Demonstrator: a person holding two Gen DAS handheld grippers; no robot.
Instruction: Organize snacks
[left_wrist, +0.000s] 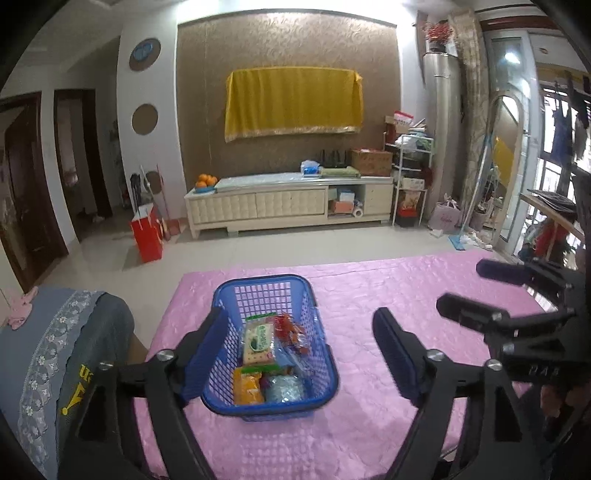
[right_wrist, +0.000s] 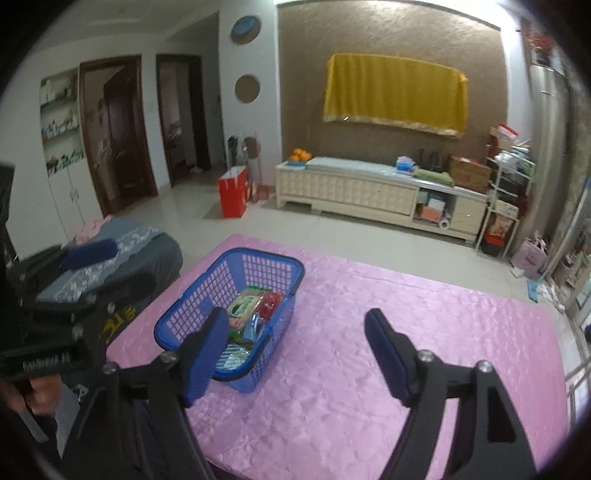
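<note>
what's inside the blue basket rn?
Blue basket holds snack packets: green-white pack, red, orange, silvery. Anything beneath them is covered.

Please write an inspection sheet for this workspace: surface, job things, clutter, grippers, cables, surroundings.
Surface: pink quilted cloth covering the table.
Job's things: blue plastic basket on the cloth; inside lie snack packets, among them a green-and-white packet, a red one and an orange one.
Clutter: nothing seen on the cloth.
Grippers: left gripper and right gripper, jaws open, empty.
Cables: nothing seen.
Surroundings: cream TV cabinet, yellow cloth on the wall, red bag on the floor.
</note>
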